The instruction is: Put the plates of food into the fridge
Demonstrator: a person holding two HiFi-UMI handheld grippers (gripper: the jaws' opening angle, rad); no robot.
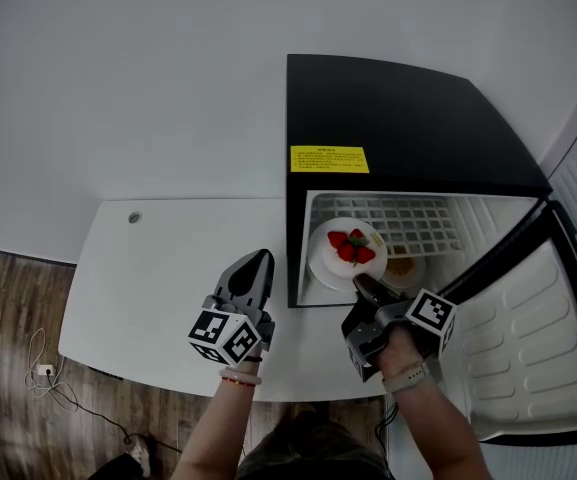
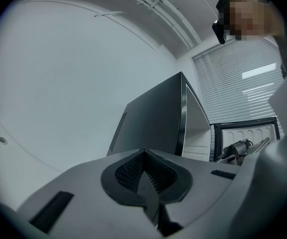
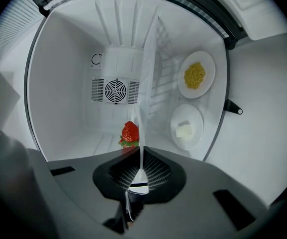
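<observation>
A white plate of strawberries (image 1: 346,253) hangs at the mouth of the open black fridge (image 1: 398,118), and my right gripper (image 1: 361,280) is shut on its near rim. In the right gripper view this plate (image 3: 145,83) shows edge-on between the jaws, with one strawberry (image 3: 130,132) beside it. Inside the fridge lie a plate of yellow food (image 3: 196,75) and a plate with a white block (image 3: 186,127). My left gripper (image 1: 258,258) hovers over the white table (image 1: 158,288), left of the fridge. It is shut with nothing in it (image 2: 144,152).
The fridge door (image 1: 533,348) stands swung open to the right. A wire shelf (image 1: 408,213) and a rear fan grille (image 3: 116,90) show inside. The fridge's black side wall (image 2: 153,121) rises just ahead of the left gripper. Wooden floor with a cable (image 1: 43,373) lies left of the table.
</observation>
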